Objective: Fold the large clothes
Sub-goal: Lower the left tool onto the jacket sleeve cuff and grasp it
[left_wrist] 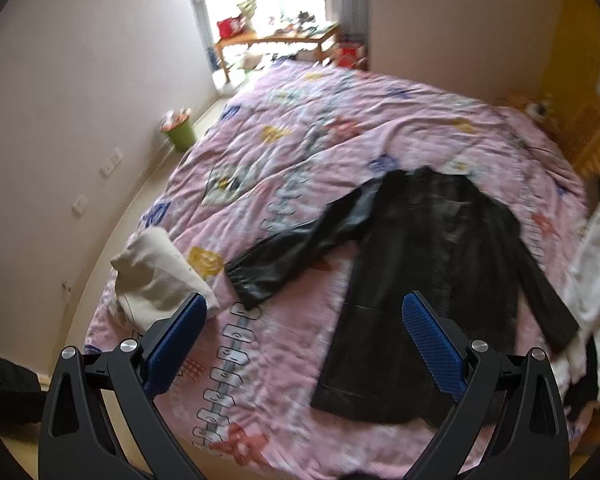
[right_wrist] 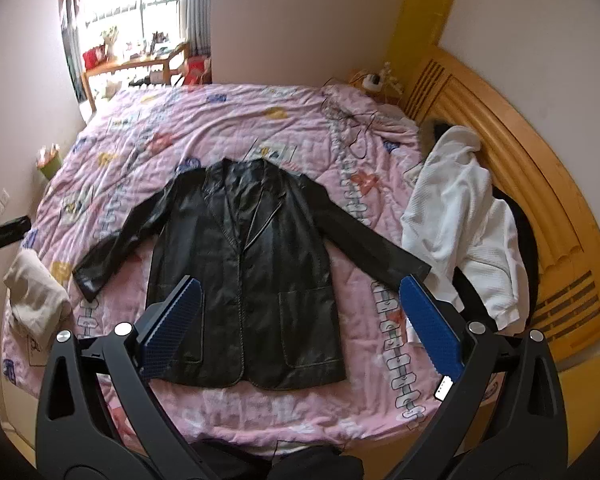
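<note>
You are hovering both grippers, the left gripper (left_wrist: 302, 344) and right gripper (right_wrist: 300, 326), spread wide and holding nothing, above the black leather jacket (right_wrist: 244, 280), which is lying flat, front up, sleeves out, on the pink quilt (right_wrist: 260, 120); no fold is started yet.

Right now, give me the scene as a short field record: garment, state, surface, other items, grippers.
garment: black leather jacket
state: spread flat, front up, both sleeves out to the sides, not yet folded
surface: pink quilt on a bed
other clothes: white garment heaped beside the jacket's sleeve near the headboard; beige cloth at the opposite bed edge
left gripper: open, holding nothing, above the near edge of the bed
right gripper: open, holding nothing, over the jacket's lower half
</note>
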